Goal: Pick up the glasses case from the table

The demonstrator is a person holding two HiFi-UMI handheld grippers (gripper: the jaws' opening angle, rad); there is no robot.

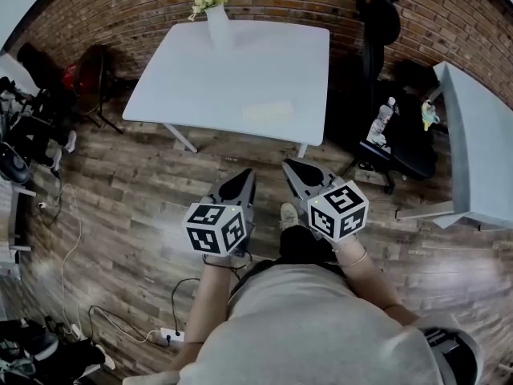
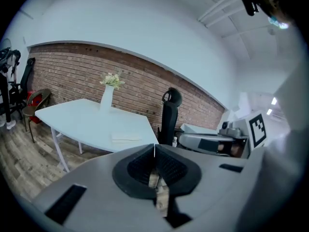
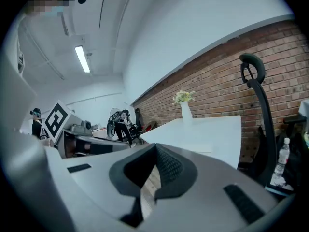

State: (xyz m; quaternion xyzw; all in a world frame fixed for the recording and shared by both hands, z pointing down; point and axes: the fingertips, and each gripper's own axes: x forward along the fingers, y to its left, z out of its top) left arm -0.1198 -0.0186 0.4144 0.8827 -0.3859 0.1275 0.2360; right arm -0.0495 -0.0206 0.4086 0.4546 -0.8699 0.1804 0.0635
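Note:
A flat pale glasses case [image 1: 268, 111] lies near the front edge of the white table [image 1: 208, 79]; in the left gripper view the case [image 2: 126, 137] shows just above the jaws, and in the right gripper view it [image 3: 197, 149] is a thin pale slab on the tabletop. My left gripper [image 1: 244, 174] and right gripper [image 1: 290, 165] hang side by side over the wooden floor, short of the table, both shut with nothing between the jaws. The left gripper's tips [image 2: 154, 147] and the right gripper's tips [image 3: 155, 146] meet in a closed seam.
A white vase with flowers [image 1: 215, 10] stands at the table's far edge. A black office chair [image 1: 381, 30] sits to the right by the brick wall, with a second white table [image 1: 481, 151] further right. Chairs and gear [image 1: 48, 95] crowd the left; cables [image 1: 72, 247] lie on the floor.

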